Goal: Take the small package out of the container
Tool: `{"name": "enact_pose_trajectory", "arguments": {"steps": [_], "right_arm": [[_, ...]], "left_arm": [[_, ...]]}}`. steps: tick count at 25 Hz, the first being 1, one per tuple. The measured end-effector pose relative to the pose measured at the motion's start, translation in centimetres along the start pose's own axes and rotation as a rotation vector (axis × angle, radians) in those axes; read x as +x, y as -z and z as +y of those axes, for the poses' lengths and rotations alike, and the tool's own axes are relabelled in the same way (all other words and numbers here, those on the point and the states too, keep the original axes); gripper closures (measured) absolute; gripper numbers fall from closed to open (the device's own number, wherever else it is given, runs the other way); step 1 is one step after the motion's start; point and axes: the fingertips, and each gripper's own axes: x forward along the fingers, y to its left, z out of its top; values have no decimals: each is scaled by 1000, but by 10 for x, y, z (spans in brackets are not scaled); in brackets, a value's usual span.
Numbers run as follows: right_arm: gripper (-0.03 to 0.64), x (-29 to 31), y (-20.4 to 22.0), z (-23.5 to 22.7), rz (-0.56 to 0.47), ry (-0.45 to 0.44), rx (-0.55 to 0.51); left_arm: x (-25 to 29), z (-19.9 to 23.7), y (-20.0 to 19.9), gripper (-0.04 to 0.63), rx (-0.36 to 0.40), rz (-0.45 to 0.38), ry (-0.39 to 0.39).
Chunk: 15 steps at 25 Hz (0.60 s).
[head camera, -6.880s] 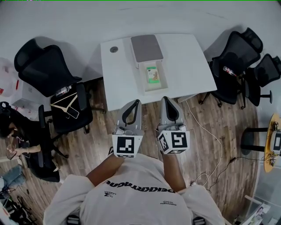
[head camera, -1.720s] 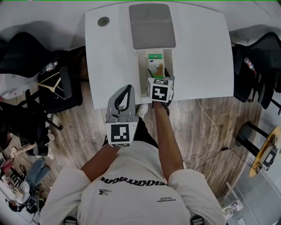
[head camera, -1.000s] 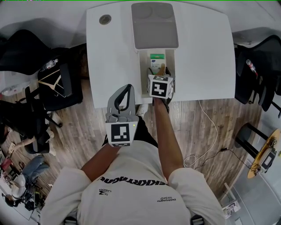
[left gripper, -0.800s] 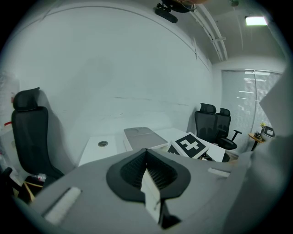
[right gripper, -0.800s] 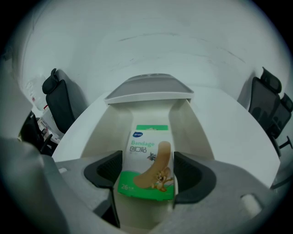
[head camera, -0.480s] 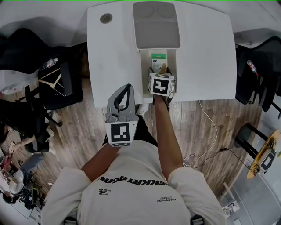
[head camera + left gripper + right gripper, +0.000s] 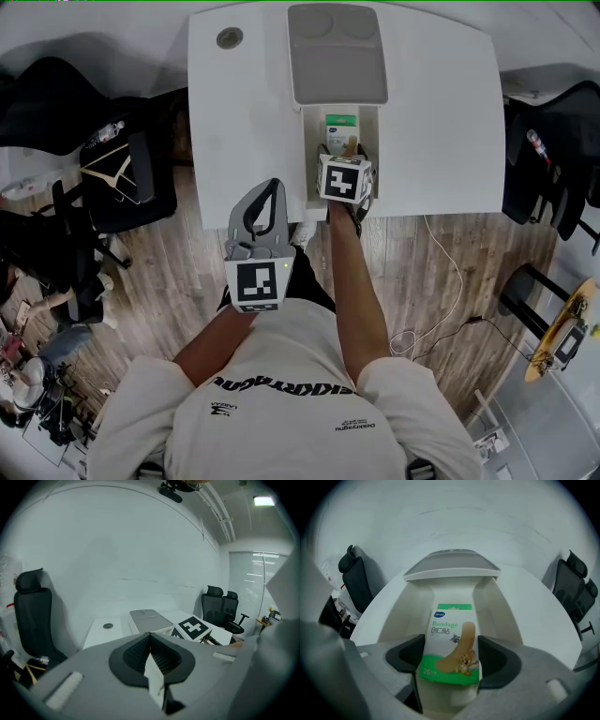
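Seen from above, a person stands at the near edge of a white worktop (image 7: 244, 122) with a handheld gripper in each hand. A white container (image 7: 401, 606) sits mid-worktop, running from the far edge towards the near edge, with its grey lid (image 7: 337, 52) folded back at the far end. The right claw (image 7: 451, 658) reaches into the open tray and is closed narrowly on the small package (image 7: 449, 639), with one dark pad pressed against each long side near its near end. The package is inside the container, between the side walls. The left claw (image 7: 150, 644) is closed on nothing and held off the worktop's near edge, above the wooden floor. The package is white and green and reads "Bandage" above the Chinese characters 创口贴, with "26" at the lower left. It also shows a plaster and a cartoon cat and mouse, and a small blue logo too small to read. The grip sits towards one end, so the far end may droop, pivot or slip free on lifting. A crooked lift could catch the package on a tray wall, and squeezing hard may dent the thin card.
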Motion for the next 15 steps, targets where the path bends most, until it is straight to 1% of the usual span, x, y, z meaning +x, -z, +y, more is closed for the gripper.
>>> {"name": "enact_pose_trajectory", "arguments": {"steps": [15], "right_arm": [[273,-3,-2,-3,-10,4,0]], "left_arm": [[-5,3,-3,588,-3,-9,-3]]}}
